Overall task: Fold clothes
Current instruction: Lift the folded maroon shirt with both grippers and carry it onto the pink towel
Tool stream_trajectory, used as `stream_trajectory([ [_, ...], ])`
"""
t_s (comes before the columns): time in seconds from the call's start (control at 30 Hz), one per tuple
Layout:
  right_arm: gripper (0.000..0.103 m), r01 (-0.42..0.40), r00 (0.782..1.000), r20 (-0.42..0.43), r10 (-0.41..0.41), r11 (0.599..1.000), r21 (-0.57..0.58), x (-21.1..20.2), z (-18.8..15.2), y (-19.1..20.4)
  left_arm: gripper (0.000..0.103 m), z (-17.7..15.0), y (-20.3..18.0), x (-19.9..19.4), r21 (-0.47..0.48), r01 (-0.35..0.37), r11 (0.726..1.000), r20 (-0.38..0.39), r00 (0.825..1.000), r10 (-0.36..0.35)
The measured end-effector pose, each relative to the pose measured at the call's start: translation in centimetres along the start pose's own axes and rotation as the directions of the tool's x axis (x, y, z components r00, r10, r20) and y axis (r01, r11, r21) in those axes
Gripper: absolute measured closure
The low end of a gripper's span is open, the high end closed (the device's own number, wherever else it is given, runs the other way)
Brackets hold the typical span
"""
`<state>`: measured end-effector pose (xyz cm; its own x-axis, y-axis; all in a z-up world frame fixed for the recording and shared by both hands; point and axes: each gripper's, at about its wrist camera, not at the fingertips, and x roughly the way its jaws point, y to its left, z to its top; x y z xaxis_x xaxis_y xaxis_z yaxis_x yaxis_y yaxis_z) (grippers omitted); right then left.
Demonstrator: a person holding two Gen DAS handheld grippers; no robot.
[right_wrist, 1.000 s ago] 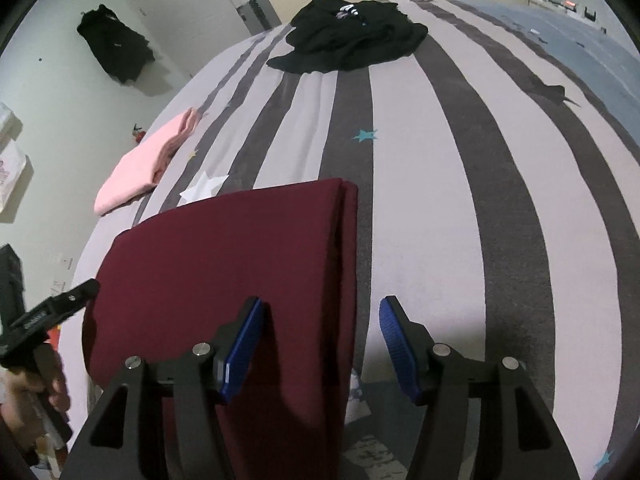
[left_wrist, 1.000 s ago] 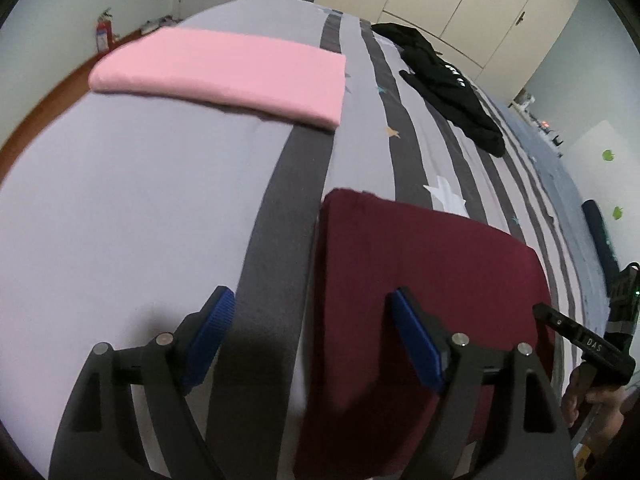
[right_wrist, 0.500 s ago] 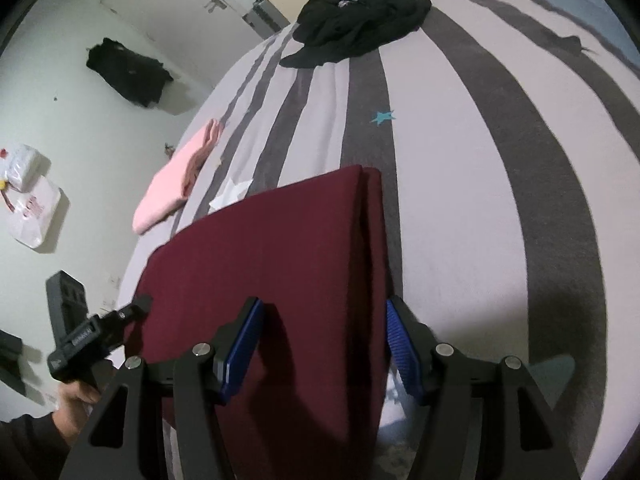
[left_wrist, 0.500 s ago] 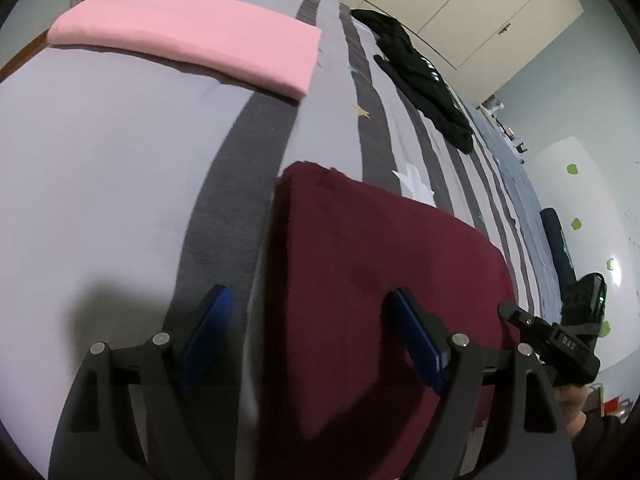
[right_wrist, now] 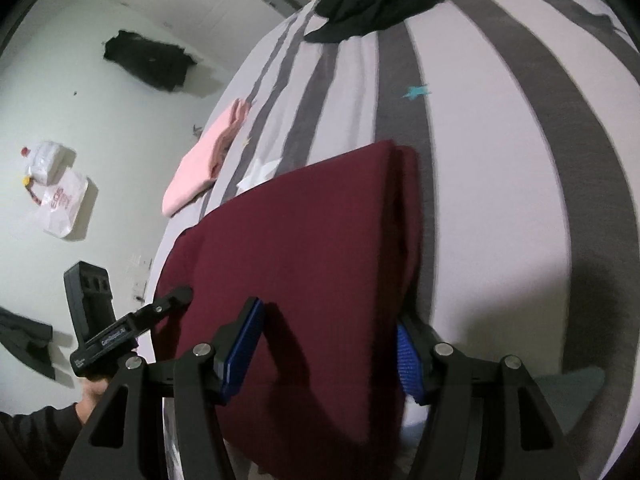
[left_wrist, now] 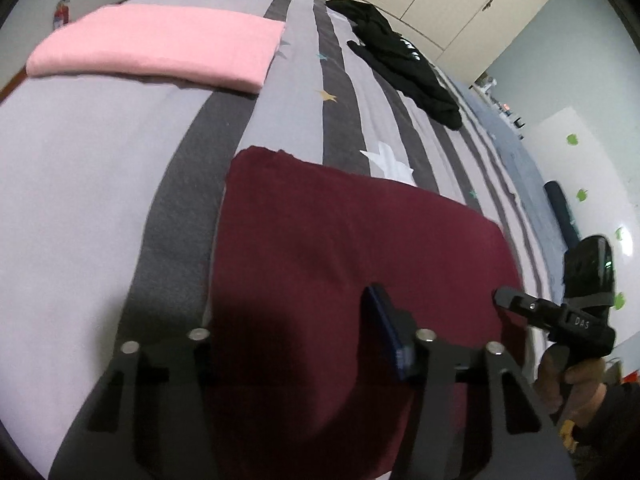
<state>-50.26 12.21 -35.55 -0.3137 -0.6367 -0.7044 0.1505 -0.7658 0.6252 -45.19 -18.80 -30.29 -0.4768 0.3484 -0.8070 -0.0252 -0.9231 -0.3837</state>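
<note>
1. The maroon garment (left_wrist: 352, 264) lay part-folded at the near edge of the striped bed (left_wrist: 100, 168), with the folded pink garment (left_wrist: 160, 46) well apart at the far left and the crumpled black garment (left_wrist: 404, 68) further up the bed.
2. The left gripper (left_wrist: 288, 332) sat over the garment's near left corner. Its jaws were closing with the maroon cloth between them; only the right blue pad (left_wrist: 386, 332) showed clearly, the other lost in shadow, so whether the pads already pressed the cloth could not be told.
3. The right gripper (right_wrist: 328, 348) straddled the garment's doubled right edge (right_wrist: 404, 216). Its jaws were closing too, the left pad (right_wrist: 242, 350) lying on the cloth and the right pad (right_wrist: 408, 360) at the outer side of the fold, apparently pinching it.
4. The step in hand looked like seizing both near corners for the next fold. To do it well, each gripper would need to catch every layer at its corner, not the top one alone, and both would need to lift together so the edge stayed straight.
5. Both grippers pointed steeply down and forward over the bed's edge, side by side. In each wrist view the person's other hand (left_wrist: 572, 376) showed on its handle at the frame's edge.
</note>
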Motion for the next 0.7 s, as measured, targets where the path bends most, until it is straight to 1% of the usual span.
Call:
stream_trajectory([
  [0.03,0.079,0.007,1.000,-0.006,-0.007,1.000,-0.018,0.3,0.0,0.4,0.069,0.1,-0.1,-0.4,0.002,-0.007,1.000,0.004,1.000,0.007],
  [0.1,0.086,0.011,1.000,-0.005,-0.011,1.000,-0.029,0.3,-0.1,0.8,0.076,0.2,-0.5,-0.8,0.009,-0.015,1.000,0.011,1.000,0.015],
  [0.2,0.089,0.047,0.999,0.029,-0.046,0.998,-0.037,-0.8,-0.4,1.9,0.079,0.5,-1.5,-1.8,0.045,-0.032,0.998,0.030,0.999,0.031],
  [0.3,0.090,0.078,0.995,0.063,-0.076,0.997,-0.026,-2.0,-0.3,3.1,0.080,1.5,-1.8,-2.9,0.035,-0.005,0.999,0.063,0.998,0.003],
  [0.37,0.090,0.094,0.992,0.089,-0.091,0.995,-0.022,-3.0,-0.1,4.1,0.080,2.5,-1.9,-3.9,0.042,0.014,0.999,0.085,0.996,-0.017],
  [0.47,0.090,0.120,0.985,0.130,-0.116,0.992,-0.027,-4.6,0.7,6.1,0.080,4.6,-1.1,-5.4,0.052,0.048,0.997,0.097,0.994,-0.053],
  [0.5,0.090,0.130,0.982,0.142,-0.125,0.991,-0.031,-4.9,1.1,6.9,0.080,5.4,-0.7,-5.7,0.059,0.053,0.997,0.097,0.994,-0.058],
  [0.6,0.090,0.140,0.977,0.167,-0.132,0.989,-0.037,-3.9,3.4,10.2,0.080,9.2,1.1,-7.0,0.086,0.056,0.995,0.112,0.992,-0.065],
  [0.63,0.090,0.139,0.976,0.174,-0.130,0.989,-0.040,-3.4,4.3,11.3,0.080,11.1,2.3,-7.3,0.092,0.052,0.994,0.115,0.991,-0.063],
  [0.7,0.090,0.133,0.974,0.190,-0.122,0.990,-0.045,-1.8,6.4,13.3,0.080,13.7,4.4,-7.5,0.095,0.045,0.994,0.115,0.992,-0.056],
])
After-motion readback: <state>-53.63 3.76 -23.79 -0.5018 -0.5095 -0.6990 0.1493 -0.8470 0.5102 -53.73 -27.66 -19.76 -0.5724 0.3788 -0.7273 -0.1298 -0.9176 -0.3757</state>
